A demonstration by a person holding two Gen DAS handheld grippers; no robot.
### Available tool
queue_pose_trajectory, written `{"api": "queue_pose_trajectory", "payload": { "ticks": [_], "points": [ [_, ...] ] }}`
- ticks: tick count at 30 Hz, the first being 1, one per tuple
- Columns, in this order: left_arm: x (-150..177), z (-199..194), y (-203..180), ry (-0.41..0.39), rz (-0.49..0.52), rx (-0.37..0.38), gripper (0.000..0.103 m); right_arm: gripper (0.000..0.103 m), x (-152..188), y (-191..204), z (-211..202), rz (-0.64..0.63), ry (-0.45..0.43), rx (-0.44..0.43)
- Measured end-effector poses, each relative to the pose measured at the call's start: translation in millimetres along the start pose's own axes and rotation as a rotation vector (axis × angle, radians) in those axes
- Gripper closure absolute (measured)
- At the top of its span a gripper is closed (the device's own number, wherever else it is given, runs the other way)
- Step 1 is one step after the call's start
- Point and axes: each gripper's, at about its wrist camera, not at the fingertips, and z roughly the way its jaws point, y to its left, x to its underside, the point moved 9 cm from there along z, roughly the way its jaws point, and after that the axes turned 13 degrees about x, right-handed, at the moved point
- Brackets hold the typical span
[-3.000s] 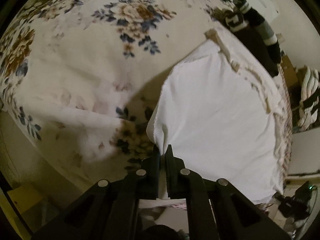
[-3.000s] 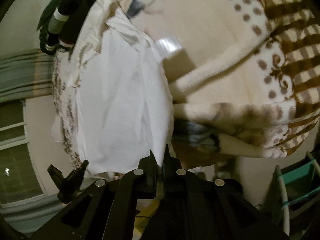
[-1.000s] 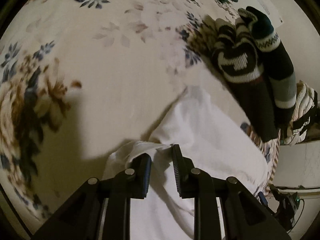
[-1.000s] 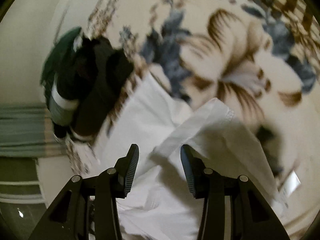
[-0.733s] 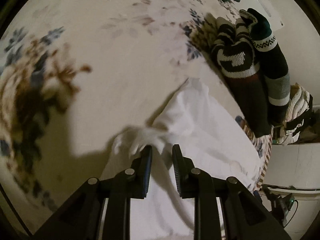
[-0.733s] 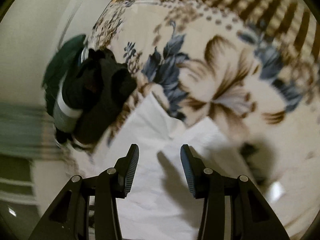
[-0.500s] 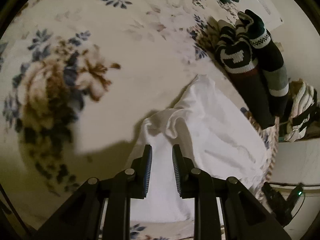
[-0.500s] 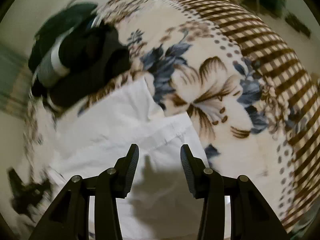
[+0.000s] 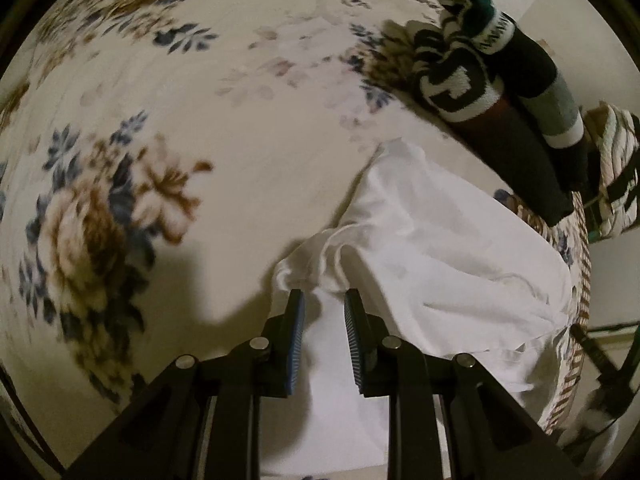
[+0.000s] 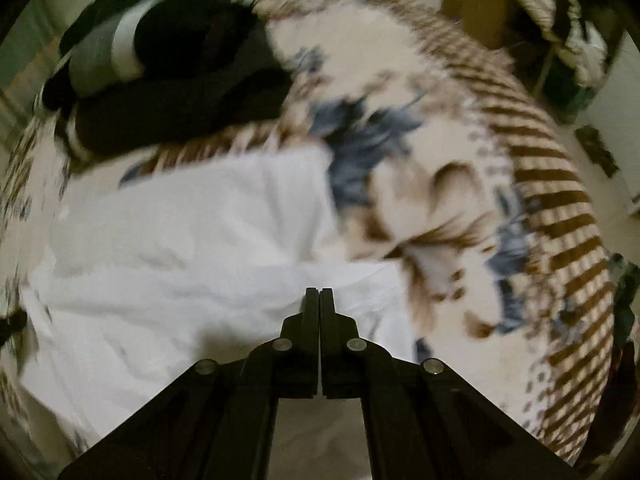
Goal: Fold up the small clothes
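Observation:
A white cloth (image 9: 440,240) lies folded over on the flowered blanket (image 9: 160,120). Its rumpled near-left corner sits just ahead of my left gripper (image 9: 323,300), which is open, with the cloth lying under it. The cloth also shows in the right wrist view (image 10: 192,248), blurred. My right gripper (image 10: 319,294) is shut, its tips over the cloth's folded edge; I see no cloth between its fingers.
Dark patterned socks (image 9: 492,92) lie in a pile beyond the cloth and show in the right wrist view (image 10: 168,80). The blanket's brown striped border (image 10: 560,208) curves along the right. Folded striped fabric (image 9: 616,176) sits off the bed's right edge.
Both grippers let go of the cloth after carrying it over into a fold. Both have since pulled back a little, and the right gripper has closed with nothing in it.

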Motion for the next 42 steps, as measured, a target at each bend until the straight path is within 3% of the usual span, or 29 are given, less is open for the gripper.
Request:
{"api": "queue_pose_trajectory", "payload": {
  "ticks": [2,3,6,7,8,9,11,13,14,15,24,31,34,38,42],
  "points": [
    [-2,2,-1,0.006,-0.002,0.003,0.084,0.103,-5,-11,-6,0.059,-0.012,-0.011],
    [-3,3,-1,0.005,-0.003,0.007,0.084,0.103,-7,-12,-9,0.082,-0.001,-0.064],
    [-2,1,0,-0.001,0.020,-0.019,0.084,0.097,-5,1,-10,0.039,0.057,-0.140],
    [-1,1,1,0.000,0.031,-0.031,0.084,0.091,-2,9,-8,0.006,0.090,-0.143],
    [-1,2,1,0.002,0.036,-0.038,0.084,0.066,2,16,-4,-0.023,0.111,-0.145],
    [1,3,2,0.006,0.040,-0.043,0.084,0.052,8,23,-1,-0.054,0.124,-0.138],
    [2,5,3,0.014,0.039,-0.046,0.084,0.054,17,36,11,-0.099,0.151,-0.118],
    [1,7,5,0.010,0.051,-0.058,0.084,0.085,22,40,20,-0.098,0.149,-0.102],
    [-1,8,6,0.005,0.063,-0.068,0.084,0.095,21,39,22,-0.084,0.132,-0.092],
    [-2,9,6,0.002,0.075,-0.081,0.084,0.098,19,37,21,-0.069,0.116,-0.087],
    [-33,30,7,-0.014,0.091,-0.100,0.084,0.099,-8,-6,-2,0.115,-0.008,-0.009],
    [-48,49,14,0.017,0.075,-0.101,0.083,0.099,-25,-9,14,0.133,0.029,-0.008],
    [-50,43,18,0.024,0.048,-0.095,0.082,0.097,-20,-9,32,0.169,0.115,-0.050],
    [-48,20,16,-0.001,0.022,-0.082,0.084,0.053,-19,-27,29,0.279,0.143,-0.110],
    [-44,8,2,-0.032,0.050,-0.052,0.082,0.049,-12,-36,16,0.336,0.139,-0.171]
  ]
}}
